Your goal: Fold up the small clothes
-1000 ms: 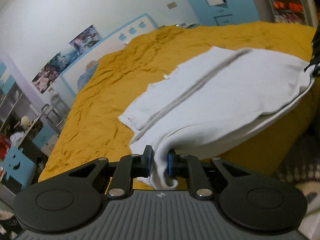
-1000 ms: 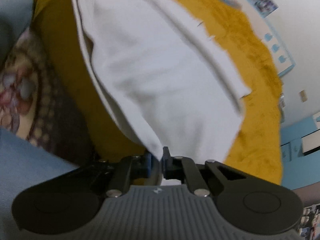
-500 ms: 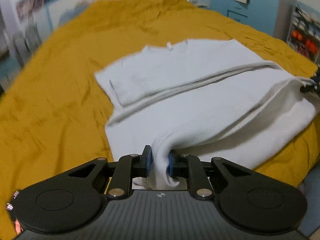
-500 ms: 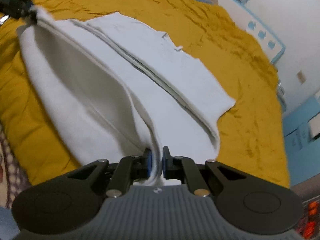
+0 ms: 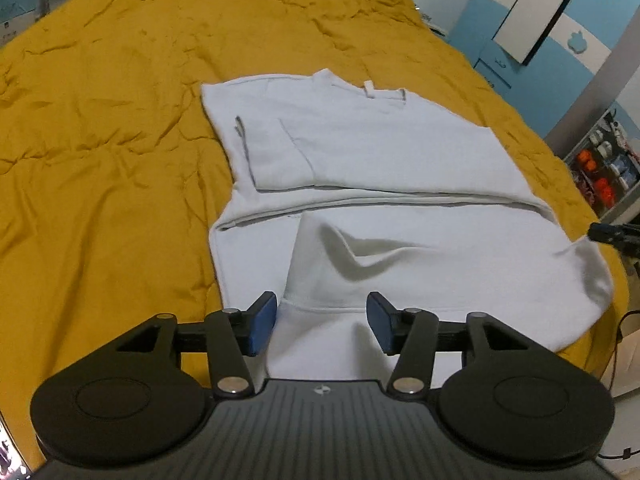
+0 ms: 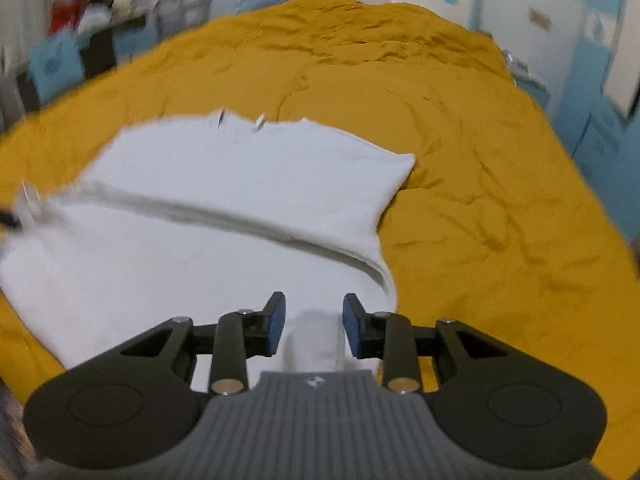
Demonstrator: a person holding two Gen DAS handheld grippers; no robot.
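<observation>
A white garment (image 5: 360, 168) lies on the mustard-yellow bedspread (image 5: 100, 120), its near part folded over toward the collar. My left gripper (image 5: 322, 326) hovers over the near left corner; its jaws are opening, the blue pads (image 5: 260, 328) stand apart, and the cloth lies loose between them. In the right wrist view the same garment (image 6: 224, 208) fills the middle. My right gripper (image 6: 312, 322) is over its near right corner, jaws opening, with a ridge of cloth between the pads but not pinched. The right gripper's tips (image 5: 612, 234) show at the left view's right edge.
The bedspread (image 6: 480, 200) spreads wide around the garment. Blue and white cabinets (image 5: 540, 20) stand beyond the bed on the right, and shelves with small items (image 5: 604, 168) lie past its right edge. Cluttered furniture (image 6: 80, 20) sits at the far left.
Both grippers carried the near edge of the garment forward over the rest, rolled level, and then parted their jaws; the cloth has dropped flat onto the lower layers.
</observation>
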